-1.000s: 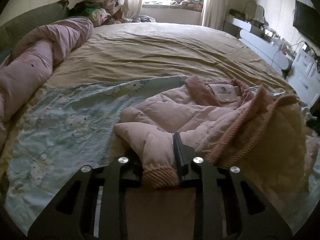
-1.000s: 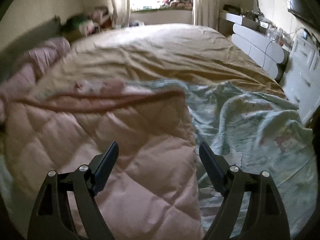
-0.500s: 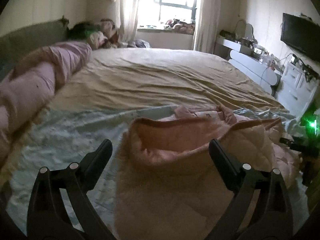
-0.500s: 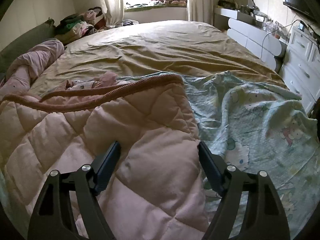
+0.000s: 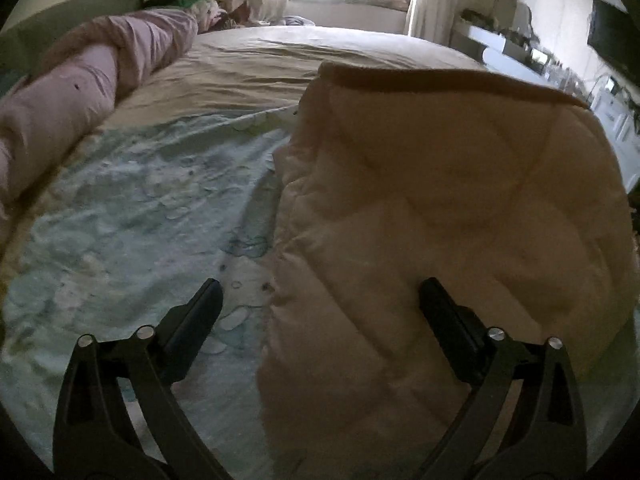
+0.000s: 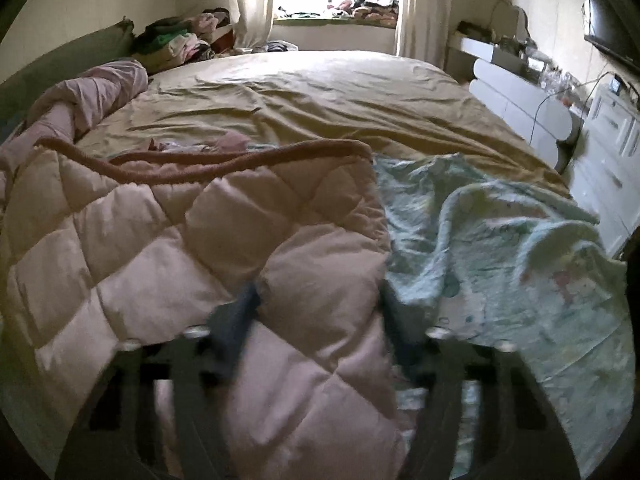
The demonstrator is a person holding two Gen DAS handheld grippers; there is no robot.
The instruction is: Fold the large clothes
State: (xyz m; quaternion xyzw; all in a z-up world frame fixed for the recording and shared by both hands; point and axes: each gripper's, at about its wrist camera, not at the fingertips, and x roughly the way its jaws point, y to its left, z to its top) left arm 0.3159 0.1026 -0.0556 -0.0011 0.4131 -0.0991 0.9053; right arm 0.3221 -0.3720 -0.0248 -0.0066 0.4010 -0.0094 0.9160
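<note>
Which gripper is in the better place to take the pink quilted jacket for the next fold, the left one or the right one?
Probably the right gripper: its open fingers straddle the pink quilted jacket. The left gripper, also open, sits at the jacket's left edge, with one finger over the light blue blanket.

I see the quilted jacket (image 6: 224, 264) lying on the printed sheet (image 6: 500, 280), which is spread over the near part of the bed (image 6: 320, 96). Left of the jacket, a rolled duvet (image 5: 92, 80) runs along the bed's edge. Behind the jacket, past the bed's far end, sits the window sill (image 6: 340, 12). Right of the jacket, beside the bed, stand the white drawers (image 6: 612, 140).
</note>
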